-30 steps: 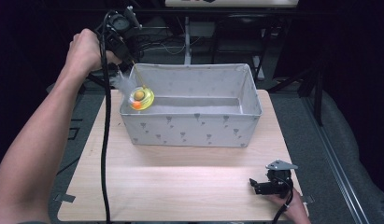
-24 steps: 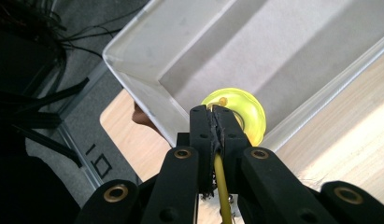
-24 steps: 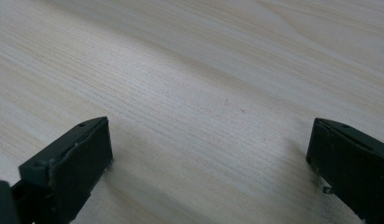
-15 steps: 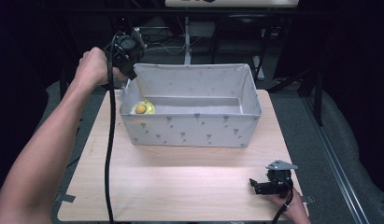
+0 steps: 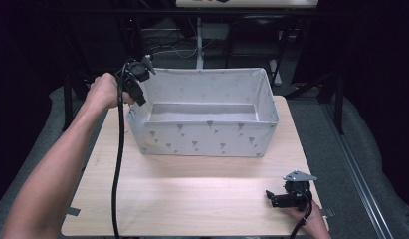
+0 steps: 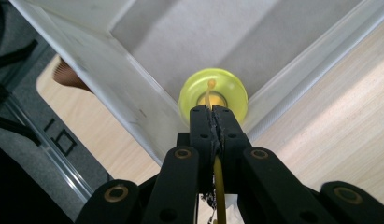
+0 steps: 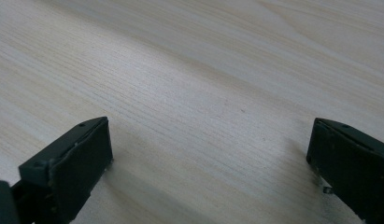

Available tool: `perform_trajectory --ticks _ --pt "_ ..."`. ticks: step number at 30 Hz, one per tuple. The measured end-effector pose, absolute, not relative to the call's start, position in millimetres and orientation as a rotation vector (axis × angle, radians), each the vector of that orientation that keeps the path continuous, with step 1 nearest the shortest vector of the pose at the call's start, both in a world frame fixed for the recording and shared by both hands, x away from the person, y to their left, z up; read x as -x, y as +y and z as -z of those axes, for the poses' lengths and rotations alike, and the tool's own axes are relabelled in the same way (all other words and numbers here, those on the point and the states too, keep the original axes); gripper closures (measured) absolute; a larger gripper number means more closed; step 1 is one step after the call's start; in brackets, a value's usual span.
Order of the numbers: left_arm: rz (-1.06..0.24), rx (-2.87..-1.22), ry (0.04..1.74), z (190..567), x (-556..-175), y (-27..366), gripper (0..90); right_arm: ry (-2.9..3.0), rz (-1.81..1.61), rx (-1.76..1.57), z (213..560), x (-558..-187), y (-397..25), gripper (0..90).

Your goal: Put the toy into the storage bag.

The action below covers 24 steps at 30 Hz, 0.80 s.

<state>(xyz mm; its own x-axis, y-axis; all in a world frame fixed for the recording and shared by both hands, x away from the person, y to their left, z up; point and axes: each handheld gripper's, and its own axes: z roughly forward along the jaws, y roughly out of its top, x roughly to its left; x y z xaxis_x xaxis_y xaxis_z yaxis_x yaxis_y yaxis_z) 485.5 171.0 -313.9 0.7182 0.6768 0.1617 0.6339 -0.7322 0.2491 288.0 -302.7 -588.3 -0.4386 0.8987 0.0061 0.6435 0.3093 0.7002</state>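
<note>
1. Left gripper (image 6: pixel 213 112): jaws are pressing fully together on a thin yellow string (image 6: pixel 219 179) that is running down between them. In the high view this gripper (image 5: pixel 141 84) is hanging over the far-left corner of the bin, gripped by the person's left hand (image 5: pixel 105 92), its black cable (image 5: pixel 116 164) trailing down toward the near edge of the bench.

2. Yellow yo-yo (image 6: pixel 213 95): a translucent yellow-green disc with an orange hub, sitting just beyond the left jaw tips in the left gripper view, inside the bin at the corner where two walls are meeting. The string is leading from its hub into the closed jaws. Whether the disc is resting on the bin floor or dangling just above it cannot be told.

3. Fabric bin (image 5: pixel 207 137): a pale grey rectangular box with a small dark triangle print, standing open-topped on the far half of the bench, its long side lying parallel to the near edge. The same bin's walls (image 6: pixel 110 70) are framing the yo-yo in the left gripper view.

4. Right gripper (image 5: pixel 279 198): lying near the near-right corner of the bench, held by the right hand (image 5: pixel 309 219), well apart from the bin. In the right gripper view its jaws are standing wide apart, holding nothing, with bare wood between them.

5. Bench (image 5: pixel 192 194): a light wood-grain top, carrying the bin and the right gripper.
</note>
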Motion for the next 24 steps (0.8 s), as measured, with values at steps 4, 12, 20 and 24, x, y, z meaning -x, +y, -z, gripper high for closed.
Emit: perform_trajectory --ticks 4,12,20,24 --pt "-0.321 -2.754 1.082 329.2 -484.8 175.3 88.1 2.196 -0.901 -1.376 588.2 -287.9 -302.7 0.0" --pt "-0.258 -2.771 1.104 354.1 -486.4 179.5 88.1 2.196 -0.901 -1.376 588.2 -287.9 -302.7 0.0" --pt "-0.261 -2.719 1.144 353.4 -484.3 185.2 73.8 2.196 -0.901 -1.376 588.2 -287.9 -302.7 0.0" --pt "-0.267 -2.622 1.164 345.2 -479.4 194.2 51.6 2.196 -0.901 -1.376 588.2 -287.9 -302.7 0.0"
